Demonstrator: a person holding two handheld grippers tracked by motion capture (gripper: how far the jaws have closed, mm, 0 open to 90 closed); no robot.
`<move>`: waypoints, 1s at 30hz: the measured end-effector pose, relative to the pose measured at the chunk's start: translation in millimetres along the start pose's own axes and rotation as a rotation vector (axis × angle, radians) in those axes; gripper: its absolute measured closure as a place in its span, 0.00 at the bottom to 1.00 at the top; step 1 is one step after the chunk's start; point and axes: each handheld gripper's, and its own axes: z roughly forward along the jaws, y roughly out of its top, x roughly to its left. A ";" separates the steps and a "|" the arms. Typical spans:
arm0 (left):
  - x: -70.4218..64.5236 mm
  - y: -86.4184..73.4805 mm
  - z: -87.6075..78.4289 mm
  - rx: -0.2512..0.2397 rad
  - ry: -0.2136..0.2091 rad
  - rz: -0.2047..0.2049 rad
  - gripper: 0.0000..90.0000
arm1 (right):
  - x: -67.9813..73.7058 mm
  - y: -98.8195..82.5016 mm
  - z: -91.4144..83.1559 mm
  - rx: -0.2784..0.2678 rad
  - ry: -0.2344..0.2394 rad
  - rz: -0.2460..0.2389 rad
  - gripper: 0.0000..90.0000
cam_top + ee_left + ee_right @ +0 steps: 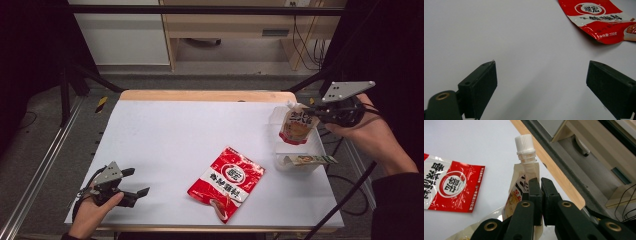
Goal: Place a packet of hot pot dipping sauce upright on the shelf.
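A spouted pouch [297, 125] with a white screw cap [525, 143] hangs above a clear plastic box [317, 145] at the table's right side. My right gripper [312, 114] is shut on the pouch's upper edge, just below the spout [530, 173]. Another flat sachet [310, 160] lies across the box's near rim. A red and white sauce packet [227, 182] lies flat near the table's front middle, and its lower part [599, 17] shows in the left gripper view. My left gripper [138, 183] rests at the front left of the table, open, with nothing between its fingers [480, 87].
The table [185, 135] is covered in white, with a wooden edge [207, 95] at the back. Metal rails [40, 165] run along the left side. Cables [345, 200] trail off the right edge. Wide bare surface lies between the left gripper and the red packet.
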 end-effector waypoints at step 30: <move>-2.5 1.4 -1.1 -0.003 -0.012 0.018 0.11 | 8.1 -41.7 36.3 0.034 0.067 0.051 0.97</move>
